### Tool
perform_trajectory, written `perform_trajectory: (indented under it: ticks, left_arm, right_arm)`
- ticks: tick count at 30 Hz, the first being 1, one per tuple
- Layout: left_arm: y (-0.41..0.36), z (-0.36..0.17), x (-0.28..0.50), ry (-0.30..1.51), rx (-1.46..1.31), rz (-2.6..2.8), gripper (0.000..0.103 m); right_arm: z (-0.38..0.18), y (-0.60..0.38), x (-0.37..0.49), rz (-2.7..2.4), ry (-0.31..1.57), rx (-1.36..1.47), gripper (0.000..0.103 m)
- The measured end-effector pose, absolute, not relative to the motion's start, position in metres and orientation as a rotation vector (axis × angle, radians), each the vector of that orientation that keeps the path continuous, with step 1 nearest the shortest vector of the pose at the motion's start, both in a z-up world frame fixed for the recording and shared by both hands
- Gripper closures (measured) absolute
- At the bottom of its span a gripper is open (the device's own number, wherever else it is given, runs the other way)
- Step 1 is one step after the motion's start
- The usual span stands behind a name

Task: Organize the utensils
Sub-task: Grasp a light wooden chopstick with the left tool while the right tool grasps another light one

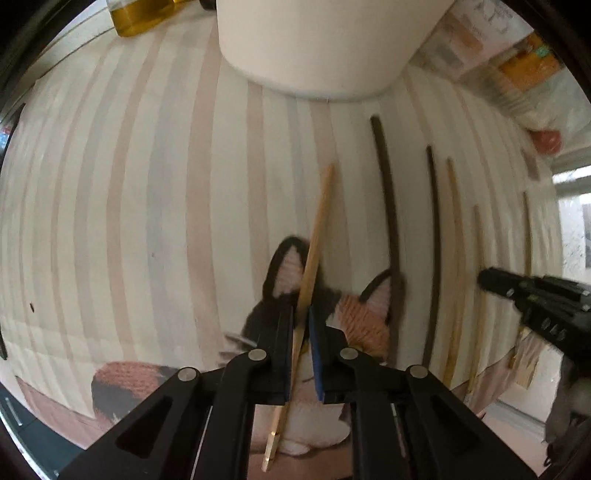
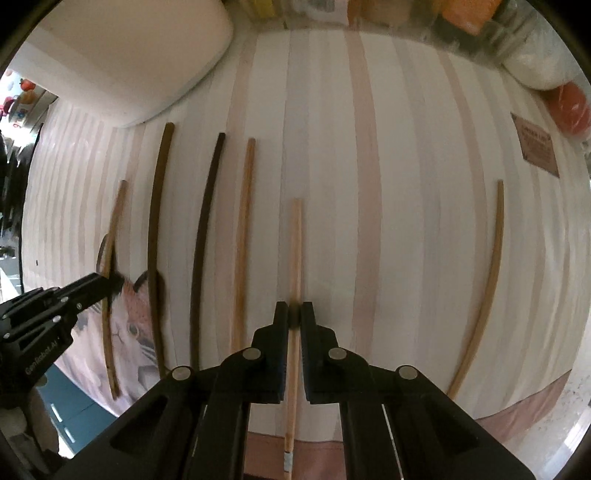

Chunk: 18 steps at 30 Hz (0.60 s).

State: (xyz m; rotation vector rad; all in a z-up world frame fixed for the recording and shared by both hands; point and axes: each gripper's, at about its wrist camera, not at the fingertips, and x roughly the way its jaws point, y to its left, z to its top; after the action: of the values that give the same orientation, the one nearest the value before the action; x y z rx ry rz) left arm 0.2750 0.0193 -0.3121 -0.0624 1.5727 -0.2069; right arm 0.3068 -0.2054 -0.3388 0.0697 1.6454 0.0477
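You are pressing your left hand-held gripper (image 1: 303,314) shut on a pale wooden chopstick (image 1: 314,251), which is slanting between the pads with its thin end pointing away and its squared butt showing below the jaws. Your right hand-held gripper (image 2: 294,314) is clamping a second light wooden chopstick (image 2: 294,258), which is running straight up the middle of the right wrist view; a small pale band is sitting near its near end. Both sticks are slim, tapered and plain.

They are lying on a tabletop (image 2: 406,221) covered by a cloth striped in white, pink and grey, with a calico cat picture (image 1: 362,314) printed at its near edge. A cream container (image 1: 314,48) is standing at the far side, just beyond the sticks' tips. An amber bottle (image 1: 136,18) and blurred packets are crowding the back edge, and an orange round thing (image 2: 569,107) is sitting at the far right.

In the right wrist view you are looking at six chopsticks: two dark brown ones (image 2: 157,240), and four light ones, counting the two you are gripping.
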Motion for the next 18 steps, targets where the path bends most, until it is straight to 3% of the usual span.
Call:
perform_trajectory:
  ticks: [7, 11, 18]
  left_arm:
    - [0.004, -0.319, 0.258, 1.607, 0.007, -0.260, 0.095]
    - [-0.005, -0.322, 0.249, 1.586, 0.055, -0.252, 0.098]
    - [0.010, -0.328, 0.276, 1.578, -0.160, -0.125, 0.098]
  right_arm:
    - [-0.342, -0.213, 0.301, 0.038, 1.676, 0.057, 0.091]
    - [-0.340, -0.210, 0.300, 0.030, 1.653, 0.029, 0.095]
    - [-0.337, -0.233, 0.302, -0.034, 1.623, 0.217, 0.096]
